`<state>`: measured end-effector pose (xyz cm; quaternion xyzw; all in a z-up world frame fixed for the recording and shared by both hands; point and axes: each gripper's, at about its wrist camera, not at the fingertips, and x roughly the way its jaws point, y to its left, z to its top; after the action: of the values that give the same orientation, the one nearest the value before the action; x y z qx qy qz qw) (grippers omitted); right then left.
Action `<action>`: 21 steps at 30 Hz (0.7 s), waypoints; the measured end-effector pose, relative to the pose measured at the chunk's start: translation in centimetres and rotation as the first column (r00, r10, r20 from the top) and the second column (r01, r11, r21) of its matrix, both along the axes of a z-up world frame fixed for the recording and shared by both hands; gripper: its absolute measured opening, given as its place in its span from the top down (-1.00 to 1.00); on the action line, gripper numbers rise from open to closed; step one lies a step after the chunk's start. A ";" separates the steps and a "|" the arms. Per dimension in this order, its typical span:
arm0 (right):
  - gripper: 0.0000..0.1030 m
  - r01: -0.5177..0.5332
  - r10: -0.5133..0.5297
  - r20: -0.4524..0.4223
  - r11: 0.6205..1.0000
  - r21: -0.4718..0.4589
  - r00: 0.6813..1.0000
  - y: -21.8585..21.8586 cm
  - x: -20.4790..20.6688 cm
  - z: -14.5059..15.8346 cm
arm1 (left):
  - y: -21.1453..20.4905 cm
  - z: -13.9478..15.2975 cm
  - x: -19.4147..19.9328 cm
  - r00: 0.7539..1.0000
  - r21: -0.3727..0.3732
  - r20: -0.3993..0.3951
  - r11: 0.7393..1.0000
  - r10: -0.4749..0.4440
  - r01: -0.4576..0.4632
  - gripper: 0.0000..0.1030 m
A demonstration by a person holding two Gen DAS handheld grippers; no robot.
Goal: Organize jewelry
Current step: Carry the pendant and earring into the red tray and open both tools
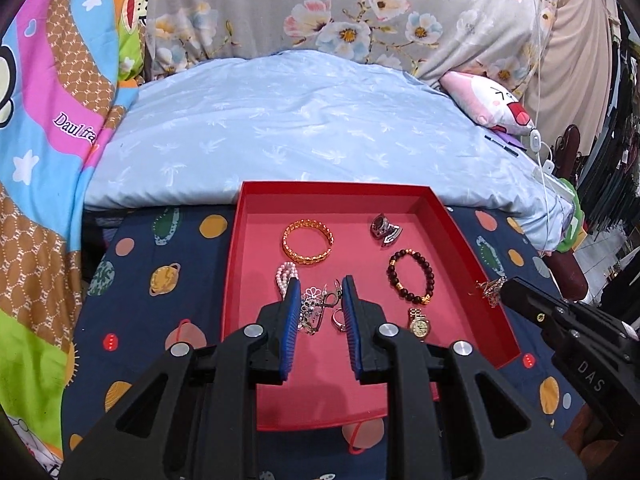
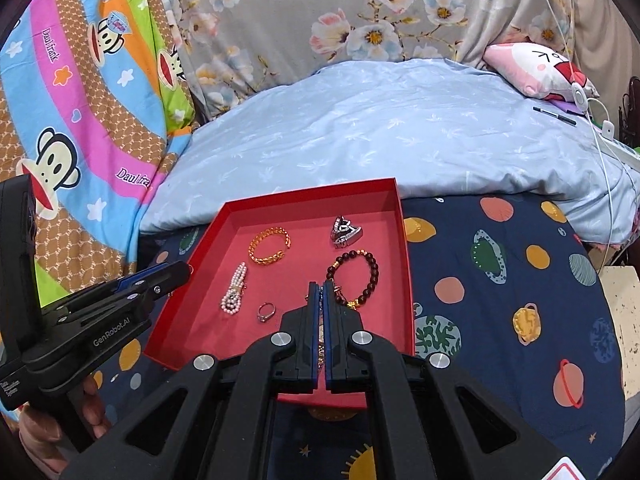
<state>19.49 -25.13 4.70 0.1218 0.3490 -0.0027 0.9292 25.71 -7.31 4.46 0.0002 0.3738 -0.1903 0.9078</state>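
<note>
- One red tray point(image 1: 460, 232) lies on the planet-print cloth point(image 1: 168, 248).
- Six pieces lie inside it:
  - one gold bangle point(image 1: 308, 237)
  - one dark bead bracelet point(image 1: 411, 276)
  - one pearl bracelet point(image 1: 285, 274)
  - one ring point(image 1: 338, 319)
  - one gold watch point(image 1: 420, 323)
  - one silver piece point(image 1: 385, 227), far right
- The left gripper point(image 1: 321, 284) clamps one silver flower piece point(image 1: 313, 306) over the tray's near left.
- The right gripper point(image 2: 322, 284), jaws together, pinches one small gold trinket point(image 1: 490, 291) at the tray's right wall.

A red tray point(image 1: 472, 248) rests on a planet-print cloth point(image 2: 500, 288), beneath both claws; a pale-blue quilt point(image 1: 300, 120), apparently on a bed, lies beyond.
</note>
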 end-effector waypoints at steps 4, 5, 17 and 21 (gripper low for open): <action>0.98 0.001 -0.001 -0.016 1.000 -0.001 1.000 -0.2 0.7 -0.9 | -0.3 -0.8 0.6 1.000 0.011 -0.010 1.000 0.003 -0.003 0.61; 0.98 -0.001 0.001 -0.020 1.000 -0.003 1.000 -0.1 0.8 -1.1 | -0.3 -0.9 0.7 1.000 0.013 -0.013 1.000 0.005 -0.004 0.61; 0.98 0.007 -0.008 -0.043 1.000 -0.025 0.999 0.0 1.7 -2.4 | -0.6 -2.5 1.7 0.999 0.040 -0.047 0.999 0.012 -0.011 0.56; 0.92 0.010 -0.011 -0.032 0.999 -0.032 0.999 0.0 1.7 -2.4 | -0.7 -2.8 1.8 0.999 0.055 -0.043 0.998 0.029 -0.027 0.44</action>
<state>21.16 -25.17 2.31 0.1088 0.3631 -0.0153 0.9253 27.47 -7.97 1.62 0.0156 0.3988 -0.1671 0.9016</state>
